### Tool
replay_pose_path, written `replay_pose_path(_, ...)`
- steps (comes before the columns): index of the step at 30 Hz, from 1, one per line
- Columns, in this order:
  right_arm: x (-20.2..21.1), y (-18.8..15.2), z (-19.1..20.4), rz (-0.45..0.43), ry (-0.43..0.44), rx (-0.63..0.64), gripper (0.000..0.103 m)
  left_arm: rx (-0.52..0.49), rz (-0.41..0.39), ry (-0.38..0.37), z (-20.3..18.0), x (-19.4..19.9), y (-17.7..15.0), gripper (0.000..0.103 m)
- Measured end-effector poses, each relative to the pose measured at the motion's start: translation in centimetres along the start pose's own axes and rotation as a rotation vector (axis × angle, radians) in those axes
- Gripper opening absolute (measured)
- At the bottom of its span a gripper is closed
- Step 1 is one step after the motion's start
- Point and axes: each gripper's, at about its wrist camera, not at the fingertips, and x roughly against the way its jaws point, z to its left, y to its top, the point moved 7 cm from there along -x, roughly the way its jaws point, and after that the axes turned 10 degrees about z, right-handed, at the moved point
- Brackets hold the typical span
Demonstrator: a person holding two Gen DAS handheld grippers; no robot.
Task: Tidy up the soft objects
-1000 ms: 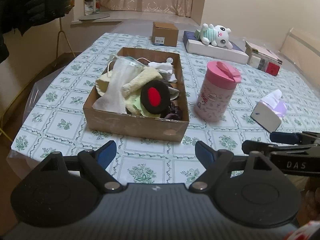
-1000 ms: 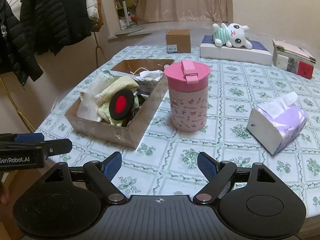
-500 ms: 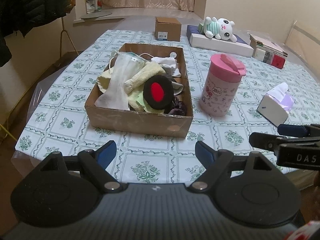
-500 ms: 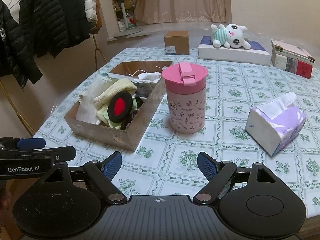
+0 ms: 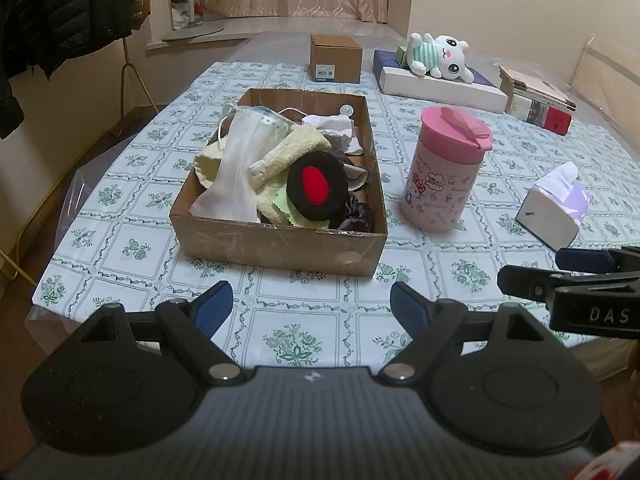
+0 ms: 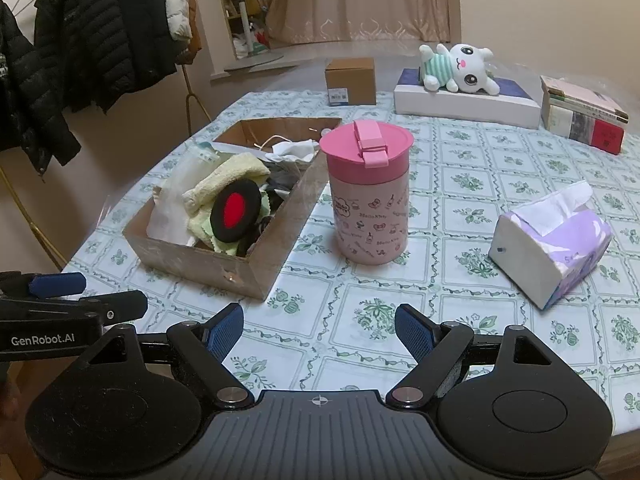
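An open cardboard box (image 5: 280,246) (image 6: 200,258) on the table holds several soft things: a white cloth (image 5: 236,160), a rolled cream towel (image 5: 288,150) (image 6: 228,178), a black pad with a red oval (image 5: 316,186) (image 6: 236,210), green cloth and a dark scrunchie (image 5: 356,214). My left gripper (image 5: 311,306) is open and empty, held at the table's near edge in front of the box. My right gripper (image 6: 319,326) is open and empty, near the front edge facing the pink cup. Each gripper shows side-on in the other's view.
A pink lidded cup (image 5: 446,168) (image 6: 370,190) stands right of the box. A purple tissue pack (image 5: 554,206) (image 6: 552,240) lies farther right. At the back are a small brown box (image 5: 335,58), a plush bunny (image 5: 438,56) on a flat box, and books (image 5: 536,100). Coats (image 6: 80,40) hang left.
Both grippers have pulled back and risen slightly, so the box and cup look a little farther away. Both stay open and empty. Nothing on the table has moved.
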Motion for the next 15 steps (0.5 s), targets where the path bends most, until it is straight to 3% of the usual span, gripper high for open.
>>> replay_pose_path(15, -0.09, -0.02, -0.15, 0.001, -0.003, 0.001, 0.082, 0.003, -0.002, 0.006, -0.04, 0.14, 0.11, 0.084)
